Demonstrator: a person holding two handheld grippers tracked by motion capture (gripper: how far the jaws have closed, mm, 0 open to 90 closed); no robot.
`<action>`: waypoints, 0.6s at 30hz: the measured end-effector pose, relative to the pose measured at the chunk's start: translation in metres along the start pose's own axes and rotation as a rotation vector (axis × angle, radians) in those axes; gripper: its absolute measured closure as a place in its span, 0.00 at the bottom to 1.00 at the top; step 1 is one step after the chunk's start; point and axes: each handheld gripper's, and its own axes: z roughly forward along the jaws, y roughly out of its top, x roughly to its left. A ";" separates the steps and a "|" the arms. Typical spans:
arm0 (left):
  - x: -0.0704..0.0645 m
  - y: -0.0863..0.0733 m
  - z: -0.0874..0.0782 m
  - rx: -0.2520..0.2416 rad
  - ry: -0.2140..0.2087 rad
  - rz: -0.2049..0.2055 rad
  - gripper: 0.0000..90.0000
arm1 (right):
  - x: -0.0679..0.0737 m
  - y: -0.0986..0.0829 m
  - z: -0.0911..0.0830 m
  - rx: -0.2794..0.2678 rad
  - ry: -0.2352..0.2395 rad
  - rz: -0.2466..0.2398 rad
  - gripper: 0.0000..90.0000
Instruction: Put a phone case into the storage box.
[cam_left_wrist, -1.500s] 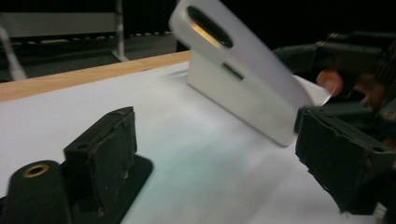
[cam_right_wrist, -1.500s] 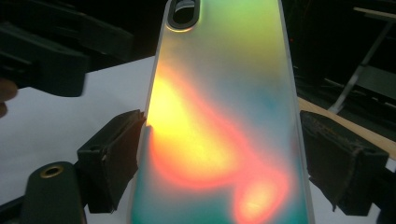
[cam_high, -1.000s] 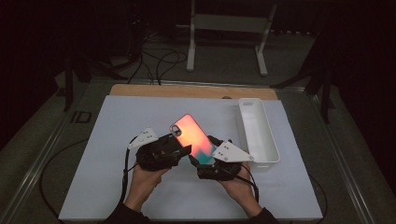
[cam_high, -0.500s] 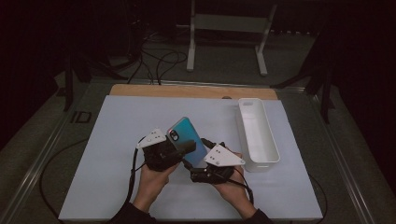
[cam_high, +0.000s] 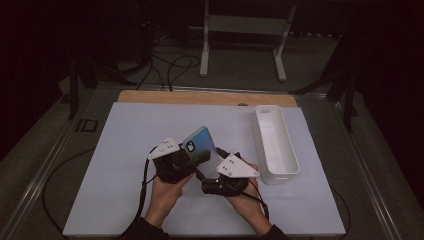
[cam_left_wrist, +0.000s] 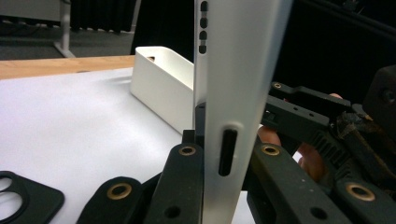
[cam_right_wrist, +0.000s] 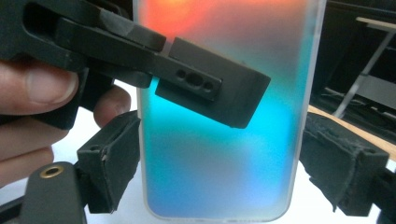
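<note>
A phone case (cam_high: 201, 149) is held above the white tabletop (cam_high: 120, 150), near its front edge, between the left tool (cam_high: 187, 161) and the right tool (cam_high: 212, 172). In the high view the case is tilted, its long axis running from low at the right, near the right tool, to high at the left, with the camera cutout at the raised end and the teal back turned towards the camera. In the left gripper view the case (cam_left_wrist: 233, 93) is seen edge-on and upright, its lower edge clamped between the black jaws. In the right gripper view the case (cam_right_wrist: 224, 154) stands between the padded jaws, which flank its two long edges; whether they press on it cannot be told. A white tray (cam_high: 275, 145) lies to the right. Compared with half a second ago, the case is raised more steeply.
</note>
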 end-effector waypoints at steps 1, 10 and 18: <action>0.000 0.000 0.000 0.011 0.021 0.012 0.96 | -0.001 0.000 0.000 0.014 0.017 0.004 0.17; 0.001 -0.001 -0.003 0.022 0.064 0.033 0.96 | -0.010 -0.004 -0.006 0.075 0.044 -0.016 0.14; 0.002 -0.002 -0.002 0.036 0.099 0.039 0.96 | -0.028 -0.002 -0.021 0.069 0.038 0.027 0.14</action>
